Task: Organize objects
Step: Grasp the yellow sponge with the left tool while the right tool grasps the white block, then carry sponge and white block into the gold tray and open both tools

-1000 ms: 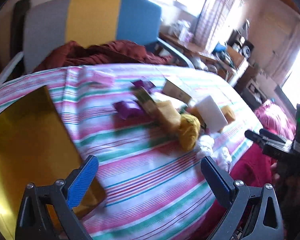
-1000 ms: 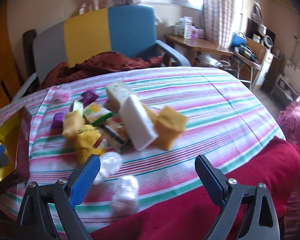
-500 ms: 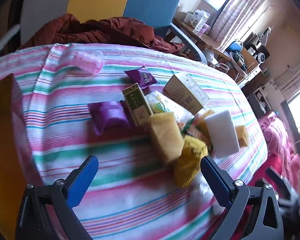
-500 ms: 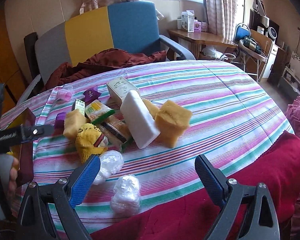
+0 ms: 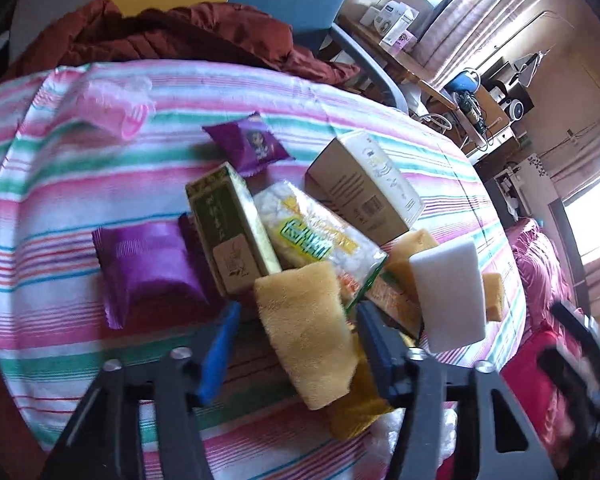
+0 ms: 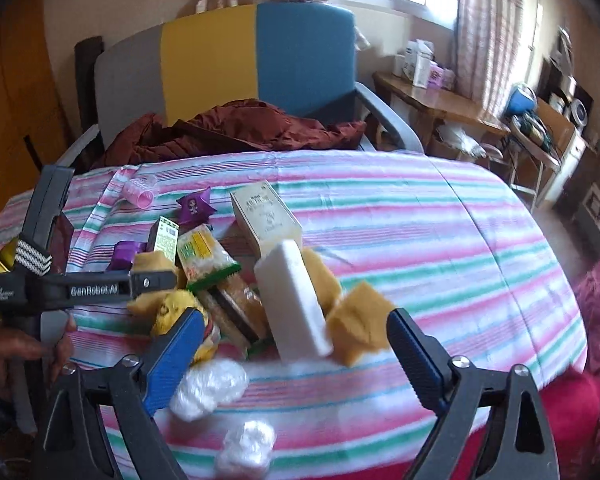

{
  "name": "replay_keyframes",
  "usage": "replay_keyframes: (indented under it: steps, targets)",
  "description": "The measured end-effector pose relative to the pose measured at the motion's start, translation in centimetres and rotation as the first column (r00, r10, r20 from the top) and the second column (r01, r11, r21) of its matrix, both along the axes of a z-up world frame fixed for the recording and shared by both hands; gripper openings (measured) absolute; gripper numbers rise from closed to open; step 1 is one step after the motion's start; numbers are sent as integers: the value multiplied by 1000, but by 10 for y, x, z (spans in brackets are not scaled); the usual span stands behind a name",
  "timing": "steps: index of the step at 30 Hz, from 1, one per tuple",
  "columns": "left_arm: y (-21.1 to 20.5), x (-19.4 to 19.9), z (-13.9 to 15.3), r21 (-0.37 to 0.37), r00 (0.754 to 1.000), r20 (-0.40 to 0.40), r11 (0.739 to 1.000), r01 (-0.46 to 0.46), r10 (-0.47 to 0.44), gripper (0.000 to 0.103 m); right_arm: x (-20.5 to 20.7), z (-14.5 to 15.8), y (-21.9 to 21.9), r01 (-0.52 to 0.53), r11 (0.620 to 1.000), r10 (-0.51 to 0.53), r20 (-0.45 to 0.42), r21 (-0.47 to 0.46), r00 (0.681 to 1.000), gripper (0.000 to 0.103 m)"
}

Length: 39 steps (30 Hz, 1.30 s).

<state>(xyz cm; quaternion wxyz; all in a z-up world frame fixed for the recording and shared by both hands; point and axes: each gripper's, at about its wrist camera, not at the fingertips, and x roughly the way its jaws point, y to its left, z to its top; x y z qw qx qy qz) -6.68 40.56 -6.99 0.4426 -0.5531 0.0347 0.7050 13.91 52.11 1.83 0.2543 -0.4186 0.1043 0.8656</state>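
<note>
A: Yellow sponge [image 5: 306,332] at the near edge of the pile on the striped bench [image 5: 60,184]: the left claw [image 5: 296,344] has swung in from the side and is closing around it.

B: Gripped?

A: Can't tell yet. The right claw [image 6: 292,348] is wide, closing slightly, empty, over the white block [image 6: 296,300].

Three yellow sponges [image 6: 358,326], one white foam block [image 6: 294,300], two purple packets [image 5: 150,266], two boxes [image 5: 364,188], two plastic wads [image 6: 210,388].
</note>
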Motion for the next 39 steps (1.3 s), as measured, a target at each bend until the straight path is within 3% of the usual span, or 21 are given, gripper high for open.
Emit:
replay_keyframes:
  steps: [3,7,9,12,19,23,28,33,35,37,39]
  targets:
    - [-8,0,-1,30,1000,7,1000,2,-2,42,-28,-9,8,-58,998,56,58,23,997,78]
    - [-19,5,6,64,1000,-20,998,15,-14,39,-60,-37,24,-81,996,75,175,27,982,65]
    - [-25,8,11,79,999,-34,997,23,-20,39,-69,-56,29,-89,996,85,243,4,966,35]
    - [-36,11,21,106,998,-50,994,30,-25,39,-67,-59,28,-102,994,105,243,-26,964,24]
    - [-79,22,54,164,994,-109,986,16,2,39,-55,0,-3,-122,992,119,90,35,989,24]
    - [-125,24,75,181,984,-167,983,-27,58,40,-63,33,-36,-191,982,191,-22,18,981,24]
    - [-208,15,91,179,954,-226,971,-159,197,43,-93,44,-96,-350,932,335,-148,-92,930,24]
    - [-293,8,84,128,900,-280,942,-310,334,47,-139,33,-175,-506,840,469,-208,-195,858,24]
    - [-328,5,75,100,868,-296,917,-387,399,54,-158,25,-207,-556,792,511,-222,-254,830,26]
    - [-354,4,65,77,839,-298,888,-453,454,81,-174,16,-240,-603,733,558,-230,-316,798,30]
    - [-379,5,57,38,799,-319,850,-526,509,96,-180,10,-266,-627,708,589,-217,-324,778,62]
